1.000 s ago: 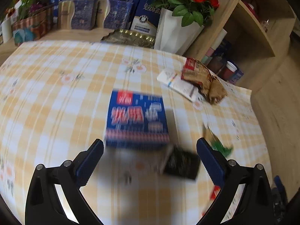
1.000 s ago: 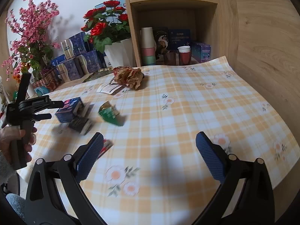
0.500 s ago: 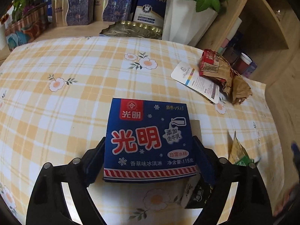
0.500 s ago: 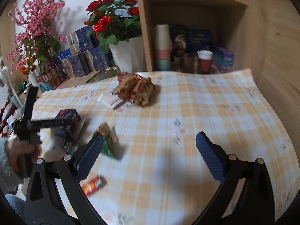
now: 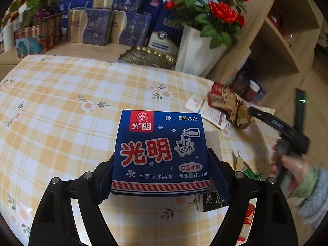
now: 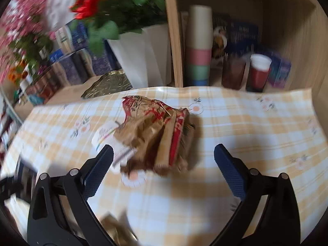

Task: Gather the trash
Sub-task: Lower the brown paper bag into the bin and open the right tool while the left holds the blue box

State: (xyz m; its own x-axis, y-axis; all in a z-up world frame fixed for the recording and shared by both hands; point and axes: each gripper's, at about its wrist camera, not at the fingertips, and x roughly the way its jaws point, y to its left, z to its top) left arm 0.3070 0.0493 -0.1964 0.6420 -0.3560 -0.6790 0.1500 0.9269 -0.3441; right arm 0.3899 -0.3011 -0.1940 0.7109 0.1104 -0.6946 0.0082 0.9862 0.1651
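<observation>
My left gripper (image 5: 162, 176) is shut on a blue ice-cream box (image 5: 161, 153), with a pad pressed on each side; the box is raised off the checked tablecloth (image 5: 61, 106). A crumpled brown paper bag (image 6: 162, 137) lies just ahead of my right gripper (image 6: 163, 170), which is open and empty with its fingers on either side of the bag's near end. The bag also shows in the left wrist view (image 5: 229, 104). A white card (image 6: 106, 141) lies under the bag's left side. A green wrapper (image 5: 246, 170), a black packet (image 5: 213, 202) and a red wrapper (image 5: 248, 219) lie right of the box.
A white vase of red roses (image 5: 196, 55) and blue gift boxes (image 5: 114, 26) stand at the table's back. A wooden shelf with stacked cups (image 6: 199, 47) and a red cup (image 6: 258, 71) stands behind the table's far edge. The right gripper and hand show in the left view (image 5: 287, 143).
My left gripper closed on the blue box and lifted it. My right gripper moved forward and left across the table until the brown bag sits between its open fingers.
</observation>
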